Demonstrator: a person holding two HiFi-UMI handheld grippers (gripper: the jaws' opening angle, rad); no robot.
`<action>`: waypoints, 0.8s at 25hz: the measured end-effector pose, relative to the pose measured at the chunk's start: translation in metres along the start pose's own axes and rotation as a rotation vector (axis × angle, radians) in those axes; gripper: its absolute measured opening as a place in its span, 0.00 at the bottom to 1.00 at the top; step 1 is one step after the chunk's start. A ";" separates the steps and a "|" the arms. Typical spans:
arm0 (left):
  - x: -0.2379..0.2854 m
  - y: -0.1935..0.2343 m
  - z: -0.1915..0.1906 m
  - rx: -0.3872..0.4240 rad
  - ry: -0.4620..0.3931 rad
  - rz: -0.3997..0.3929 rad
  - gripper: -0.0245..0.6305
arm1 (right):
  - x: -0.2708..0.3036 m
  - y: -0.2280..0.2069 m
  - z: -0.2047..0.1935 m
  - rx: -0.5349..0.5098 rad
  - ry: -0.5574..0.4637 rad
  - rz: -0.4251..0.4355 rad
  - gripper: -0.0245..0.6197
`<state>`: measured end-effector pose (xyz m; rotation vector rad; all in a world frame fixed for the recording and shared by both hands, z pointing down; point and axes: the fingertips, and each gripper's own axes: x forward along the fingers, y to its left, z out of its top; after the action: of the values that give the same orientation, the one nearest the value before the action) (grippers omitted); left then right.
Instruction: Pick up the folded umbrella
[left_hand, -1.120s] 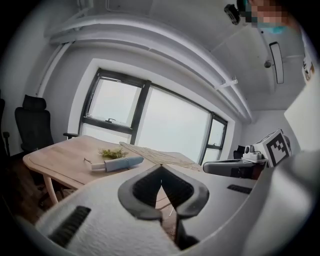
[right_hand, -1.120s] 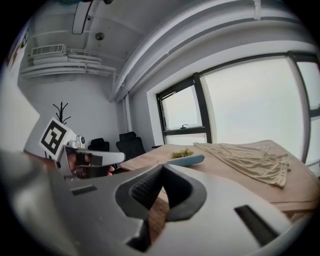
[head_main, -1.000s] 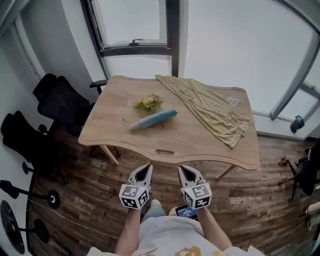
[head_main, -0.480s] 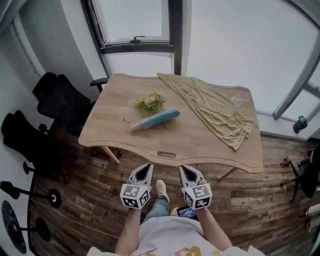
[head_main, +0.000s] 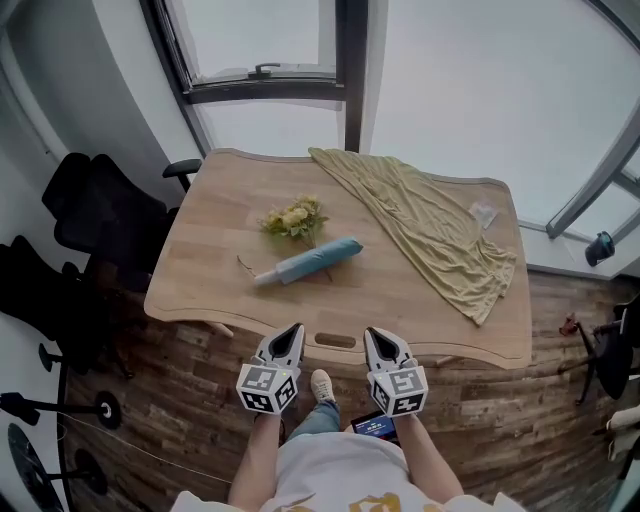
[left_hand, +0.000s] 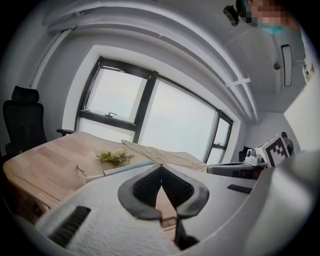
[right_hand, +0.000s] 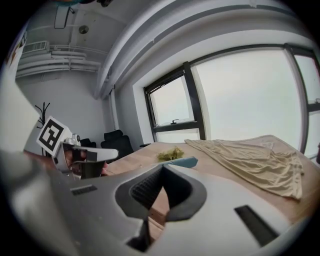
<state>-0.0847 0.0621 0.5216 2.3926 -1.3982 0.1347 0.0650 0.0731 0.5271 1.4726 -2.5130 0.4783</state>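
Note:
The folded umbrella (head_main: 308, 261), light blue with a white handle end at its left, lies slantwise in the middle of the wooden table (head_main: 200, 290). My left gripper (head_main: 293, 330) and right gripper (head_main: 375, 333) hover side by side just short of the table's front edge, both shut and empty, well apart from the umbrella. In the left gripper view the umbrella (left_hand: 126, 168) shows beyond my left gripper (left_hand: 161, 166). In the right gripper view the umbrella (right_hand: 184, 161) lies just past my right gripper (right_hand: 163, 167).
A small bunch of yellow-green flowers (head_main: 293, 218) lies just behind the umbrella. A yellow cloth (head_main: 430, 225) drapes over the table's right half. Black office chairs (head_main: 90, 210) stand at the left. A cut-out handle slot (head_main: 335, 340) sits in the table's front edge.
The person has stepped toward the table. Both grippers, still shut, have come forward from over the floor to the table's front edge.

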 end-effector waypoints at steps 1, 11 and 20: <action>0.010 0.008 0.004 0.000 0.006 -0.003 0.07 | 0.011 -0.003 0.003 0.001 0.005 -0.003 0.05; 0.091 0.080 0.027 0.007 0.062 -0.049 0.07 | 0.110 -0.025 0.021 -0.032 0.076 -0.059 0.05; 0.128 0.113 0.040 0.004 0.073 -0.094 0.07 | 0.142 -0.034 0.030 -0.015 0.077 -0.123 0.05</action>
<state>-0.1209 -0.1074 0.5470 2.4257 -1.2519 0.1981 0.0251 -0.0686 0.5513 1.5611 -2.3454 0.4840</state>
